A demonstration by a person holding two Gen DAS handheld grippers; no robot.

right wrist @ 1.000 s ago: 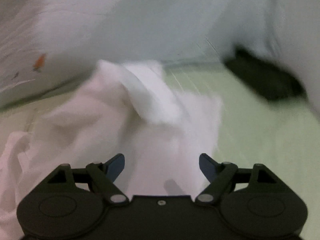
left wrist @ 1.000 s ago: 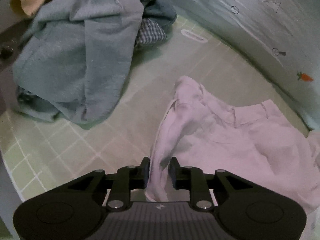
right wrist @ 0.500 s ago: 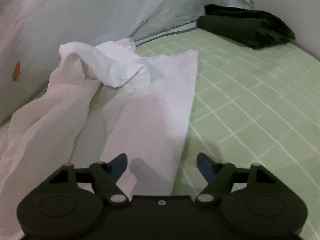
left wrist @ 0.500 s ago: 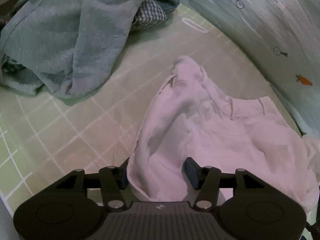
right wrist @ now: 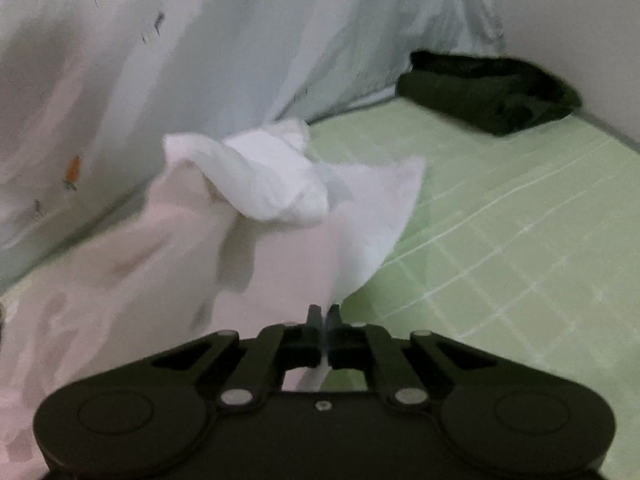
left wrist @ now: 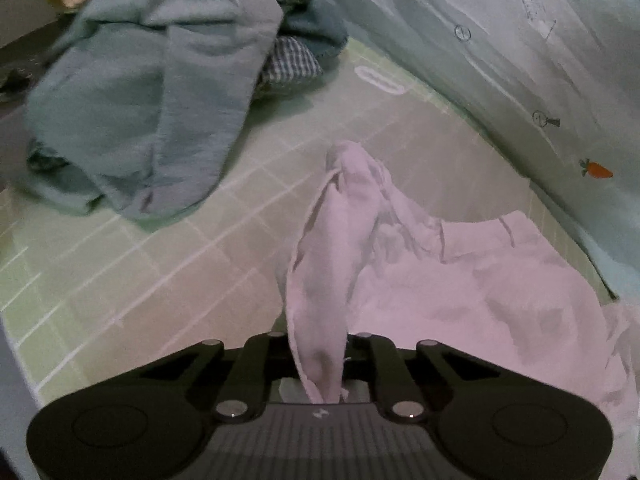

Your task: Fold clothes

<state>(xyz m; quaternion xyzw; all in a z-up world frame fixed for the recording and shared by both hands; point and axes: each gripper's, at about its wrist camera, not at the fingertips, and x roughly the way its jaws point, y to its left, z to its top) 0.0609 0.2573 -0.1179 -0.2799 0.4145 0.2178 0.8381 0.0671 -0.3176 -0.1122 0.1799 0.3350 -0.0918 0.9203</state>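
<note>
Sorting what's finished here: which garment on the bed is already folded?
The dark garment at the far corner of the green checked sheet. It lies in a neat stack; the white shirt is rumpled and the blue clothes lie heaped.

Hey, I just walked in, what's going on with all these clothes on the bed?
A person is folding laundry with a handheld tool in each hand. Both are clamped on the same white garment, which lies crumpled on the green checked sheet: the left tool grips a bunched strip of it, the right tool pinches an edge. It isn't folded yet. A heap of blue-grey clothes waits beyond, and a dark folded item sits by the wall.
</note>
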